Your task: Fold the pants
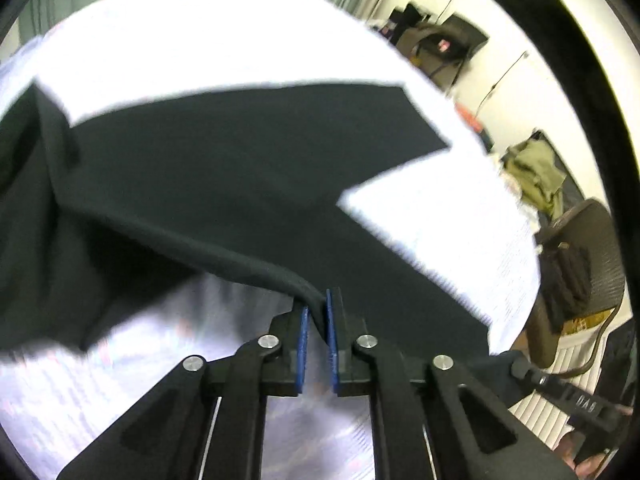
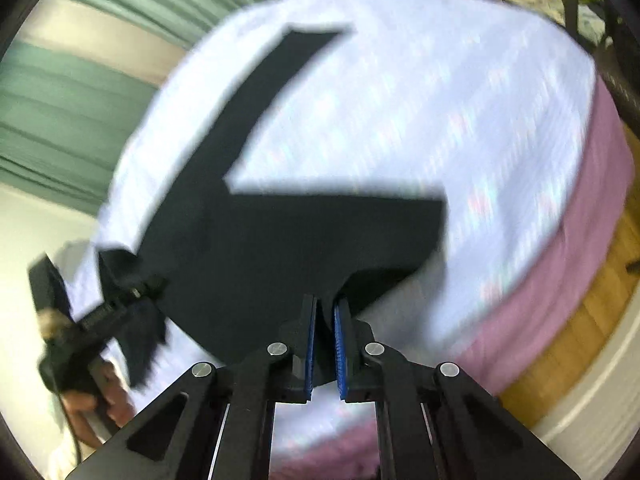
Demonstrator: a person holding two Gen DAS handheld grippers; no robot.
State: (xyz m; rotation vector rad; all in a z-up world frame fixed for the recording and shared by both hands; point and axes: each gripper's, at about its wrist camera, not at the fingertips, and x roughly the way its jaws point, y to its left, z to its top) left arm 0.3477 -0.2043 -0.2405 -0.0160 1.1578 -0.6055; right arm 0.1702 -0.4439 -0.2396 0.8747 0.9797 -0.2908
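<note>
The black pants lie spread on a white bed sheet, with one edge lifted. My left gripper is shut on a raised fold of the pants' edge. In the right wrist view the pants show both legs, one reaching far up-left. My right gripper is shut on the near edge of the pants and lifts it off the sheet. The left gripper shows at the left of that view, holding the other corner. The right gripper's handle shows at the lower right of the left wrist view.
The bed has a pink side above a wooden floor. A mesh office chair and cluttered clothes stand right of the bed. Green curtains hang behind it.
</note>
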